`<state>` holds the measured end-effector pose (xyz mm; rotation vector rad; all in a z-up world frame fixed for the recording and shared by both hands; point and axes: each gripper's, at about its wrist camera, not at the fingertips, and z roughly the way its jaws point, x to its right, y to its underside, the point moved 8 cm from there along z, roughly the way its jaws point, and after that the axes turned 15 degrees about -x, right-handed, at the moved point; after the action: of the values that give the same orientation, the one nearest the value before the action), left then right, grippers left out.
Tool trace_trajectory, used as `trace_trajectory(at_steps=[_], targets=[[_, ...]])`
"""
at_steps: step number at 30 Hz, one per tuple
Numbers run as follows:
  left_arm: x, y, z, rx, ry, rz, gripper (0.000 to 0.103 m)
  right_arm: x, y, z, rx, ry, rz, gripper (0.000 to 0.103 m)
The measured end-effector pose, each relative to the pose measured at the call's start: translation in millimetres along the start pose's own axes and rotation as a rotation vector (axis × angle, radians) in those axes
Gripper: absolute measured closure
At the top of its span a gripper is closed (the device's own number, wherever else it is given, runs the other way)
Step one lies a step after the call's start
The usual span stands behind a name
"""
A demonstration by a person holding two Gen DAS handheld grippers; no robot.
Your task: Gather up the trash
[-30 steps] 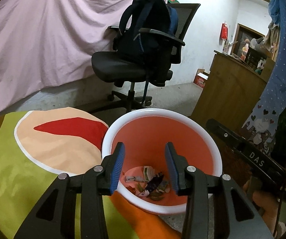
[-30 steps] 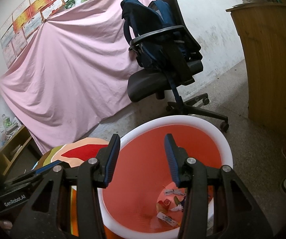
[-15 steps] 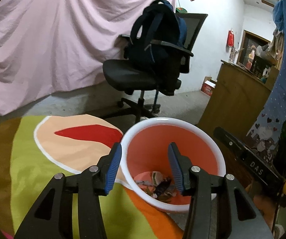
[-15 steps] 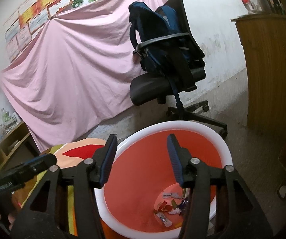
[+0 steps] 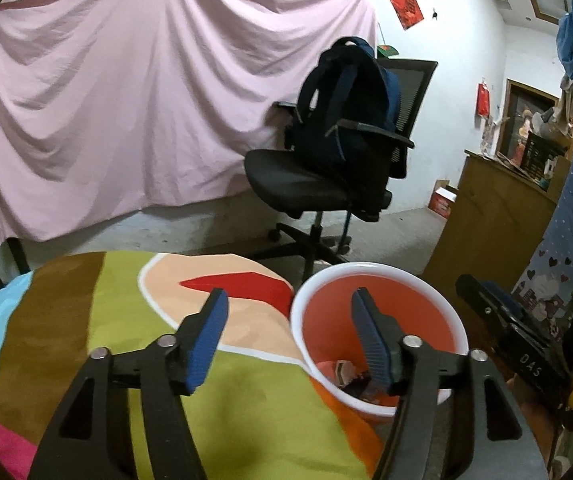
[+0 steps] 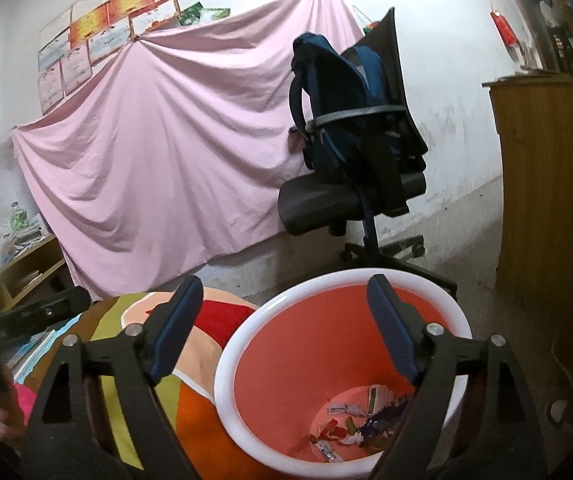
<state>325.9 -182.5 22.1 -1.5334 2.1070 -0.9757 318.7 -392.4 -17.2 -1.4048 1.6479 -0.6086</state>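
Left tool (image 5: 288,336): my jaws stood spread, holding nothing, above the tabletop's (image 5: 246,392) right edge.
Right tool (image 6: 282,326): spread and empty over the bin.
Bin (image 6: 246,340): beside that edge.
Trash (image 6: 360,424): wrappers lay at the bin's bottom.

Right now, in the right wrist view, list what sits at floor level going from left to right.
Wooden shelf → colourful cloth → orange bin with white rim holding wrappers → wooden cabinet.
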Motion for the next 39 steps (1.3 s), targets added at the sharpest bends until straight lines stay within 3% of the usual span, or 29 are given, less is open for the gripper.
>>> trace_trajectory(at_steps=[4, 8, 15, 25, 39], targets=[[-10, 4, -12, 0.015, -0.025, -0.01, 0.042, -5, -1, -5, 0.034, 0.008, -0.003, 0.0], [-19, 9, -23, 0.042, -0.066, -0.027, 0.022, -9, -2, -13, 0.077, 0.008, -0.002, 0.0], [-35, 23, -40, 0.103, -0.121, -0.064, 0.004, -19, -2, -28, 0.138, -0.009, 0.003, 0.0], [-55, 51, -65, 0.156, -0.119, -0.143, 0.003, -35, 13, -48, 0.151, -0.009, -0.034, 0.0], [-74, 88, -115, 0.228, -0.169, -0.169, 0.002, -80, 32, -102, 0.209, 0.014, -0.146, 0.0]])
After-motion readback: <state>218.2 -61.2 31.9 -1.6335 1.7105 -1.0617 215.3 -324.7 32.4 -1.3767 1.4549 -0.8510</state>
